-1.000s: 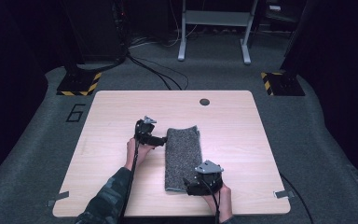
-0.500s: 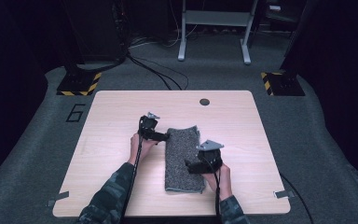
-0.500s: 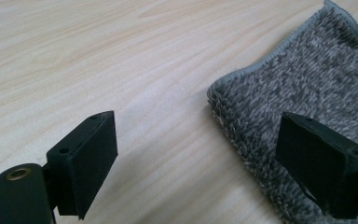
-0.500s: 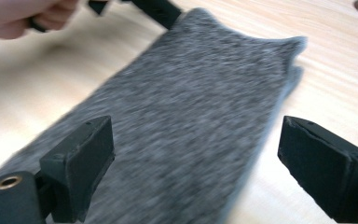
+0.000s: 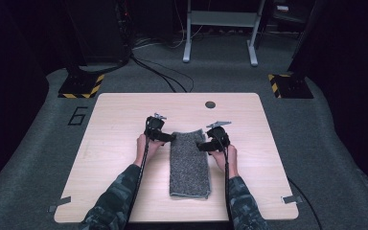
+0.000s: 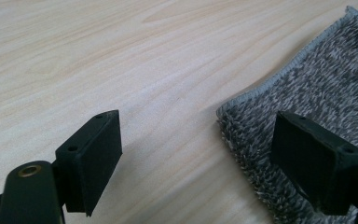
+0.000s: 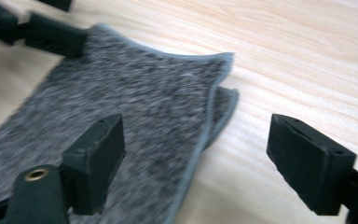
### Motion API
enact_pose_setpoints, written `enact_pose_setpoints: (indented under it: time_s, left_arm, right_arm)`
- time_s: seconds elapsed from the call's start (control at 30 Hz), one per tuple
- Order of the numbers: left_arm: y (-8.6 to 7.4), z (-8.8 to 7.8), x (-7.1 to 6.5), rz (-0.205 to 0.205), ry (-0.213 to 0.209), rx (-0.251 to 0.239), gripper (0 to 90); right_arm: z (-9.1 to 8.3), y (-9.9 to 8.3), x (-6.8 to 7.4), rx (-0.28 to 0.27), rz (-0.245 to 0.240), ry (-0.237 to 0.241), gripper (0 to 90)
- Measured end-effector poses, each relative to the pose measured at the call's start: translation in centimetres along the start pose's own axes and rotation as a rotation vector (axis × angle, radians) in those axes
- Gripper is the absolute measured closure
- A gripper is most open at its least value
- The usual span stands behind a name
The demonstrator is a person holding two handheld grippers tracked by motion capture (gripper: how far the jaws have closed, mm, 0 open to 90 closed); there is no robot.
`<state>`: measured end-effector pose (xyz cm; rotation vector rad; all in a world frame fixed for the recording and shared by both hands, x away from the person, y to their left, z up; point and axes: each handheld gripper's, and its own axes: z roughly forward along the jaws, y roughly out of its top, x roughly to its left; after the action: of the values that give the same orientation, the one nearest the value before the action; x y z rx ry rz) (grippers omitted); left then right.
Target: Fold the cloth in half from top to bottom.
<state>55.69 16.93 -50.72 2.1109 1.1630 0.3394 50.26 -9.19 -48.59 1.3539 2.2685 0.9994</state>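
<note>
High view has the folded grey towel (image 5: 189,162) mid-counter (image 5: 124,120), left hand-held gripper (image 5: 168,138) and right hand-held gripper (image 5: 200,145) both open, jaws just narrowing astride its far corners, and a pinch could catch only the top layer.

1. One grey folded towel (image 5: 189,163) lies on one wooden table (image 5: 115,158).
2. Two black grippers work at the towel's far end: the left gripper (image 5: 168,138) and the right gripper (image 5: 200,145).
3. One small dark disc (image 5: 210,104) sits near the table's far edge.
4. Two yellow-and-black striped bases (image 5: 81,85) stand on the floor behind.
</note>
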Motion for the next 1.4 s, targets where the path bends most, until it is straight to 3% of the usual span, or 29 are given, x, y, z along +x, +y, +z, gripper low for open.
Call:
enact_pose_setpoints:
  time_s: [0.1,0.17,0.23,0.33,0.5,0.67,0.87,1.1,1.4]
  left_arm:
    - [0.0,0.2,0.0,-0.007,0.005,-0.003,17.6]
    - [0.0,0.3,-0.1,-0.001,0.008,0.005,18.4]
    - [0.0,0.4,-0.1,0.012,0.015,0.009,19.0]
    - [-0.1,0.6,-0.2,0.016,0.014,0.011,21.8]
    - [0.0,0.6,-0.5,0.048,0.01,0.028,35.9]
    - [-0.1,0.8,-1.5,0.079,0.039,0.021,45.2]
    - [-0.2,0.7,-1.9,0.098,0.041,0.013,52.6]
    - [-0.4,0.6,-2.0,0.104,0.039,0.007,56.0]
    - [-0.5,0.6,-2.6,0.103,0.012,-0.001,75.5]
  right_arm:
    - [1.1,0.5,-1.0,0.005,0.044,-0.019,24.2]
    - [1.8,0.8,-1.7,0.011,0.087,-0.007,26.2]
    - [2.5,0.9,-2.2,0.0,0.086,-0.045,28.8]
    - [3.6,1.3,-2.7,0.035,0.117,-0.03,31.6]
    - [4.5,1.3,-2.6,0.043,0.093,-0.069,42.1]
    - [4.6,1.2,-2.4,0.03,0.077,-0.098,50.6]
    - [4.6,1.3,-1.8,0.045,0.035,-0.081,65.8]
    - [4.6,1.4,-1.4,0.055,0.047,-0.038,84.2]
    - [4.7,1.3,-1.1,0.048,0.061,-0.052,87.2]
